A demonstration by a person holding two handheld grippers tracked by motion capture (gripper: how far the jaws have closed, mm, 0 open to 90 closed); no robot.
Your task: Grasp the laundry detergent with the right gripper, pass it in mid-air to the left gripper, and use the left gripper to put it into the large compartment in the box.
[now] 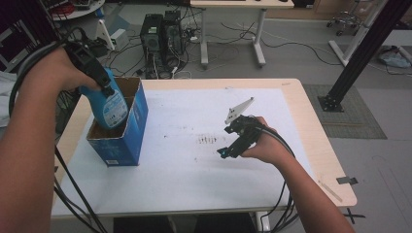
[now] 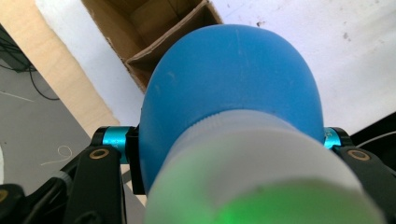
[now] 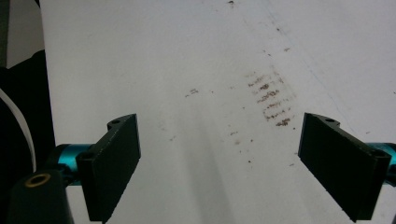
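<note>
The left gripper (image 1: 104, 90) is clenched on a blue bottle (image 1: 111, 108), its jaws pressing either side of the body just past the white cap (image 2: 261, 172). In the left gripper view the cap and blue body crowd the frame, blurred at close range, so the jaw pads are hidden and the bottle's label cannot be seen there. From the high view the label's print is too small to read. The bottle's long axis tilts — cap end up and toward the left hand (image 1: 56, 73), base down and right, dipping into the open top of a blue cardboard box (image 1: 128, 133) that stands at the left of the bench (image 1: 311, 141). The bottle's lowest part is cut off by the box wall, so whether it touches the bottom cannot be told.

The right gripper (image 1: 228, 151) is held well to the right, over the white sheet (image 1: 194, 179) — its jaws released, wide apart with nothing between them. Brown smudges (image 3: 273, 100) mark the sheet just beyond those jaws.
</note>
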